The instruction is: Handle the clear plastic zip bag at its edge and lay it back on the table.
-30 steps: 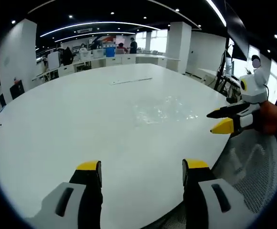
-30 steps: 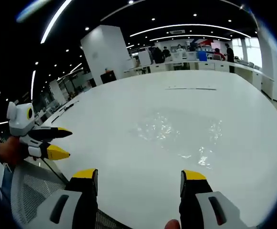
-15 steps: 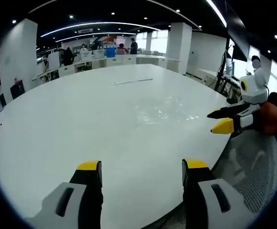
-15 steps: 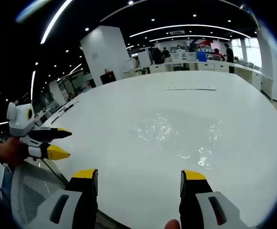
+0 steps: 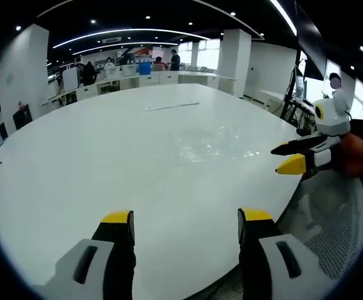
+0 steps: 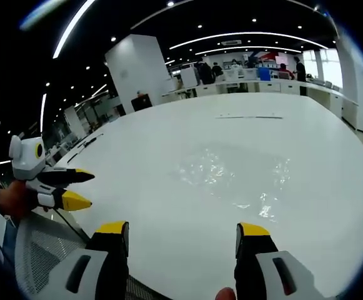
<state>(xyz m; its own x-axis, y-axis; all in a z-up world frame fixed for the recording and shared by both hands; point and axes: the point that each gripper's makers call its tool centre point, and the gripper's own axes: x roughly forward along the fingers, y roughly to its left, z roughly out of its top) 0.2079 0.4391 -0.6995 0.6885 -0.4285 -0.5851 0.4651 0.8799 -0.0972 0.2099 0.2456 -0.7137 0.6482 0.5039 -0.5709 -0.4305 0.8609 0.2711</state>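
The bag (image 6: pixel 234 178) lies flat on the white desk (image 6: pixel 169 144), straight ahead of the right hand-held gripper (image 6: pixel 182 236) and well apart from it, its long axis running crosswise. The left hand-held gripper (image 5: pixel 185 223) sits farther off to one side. Both have their jaws spread wide and hold nothing.

No text, label, brand, number or sign can be read in either view
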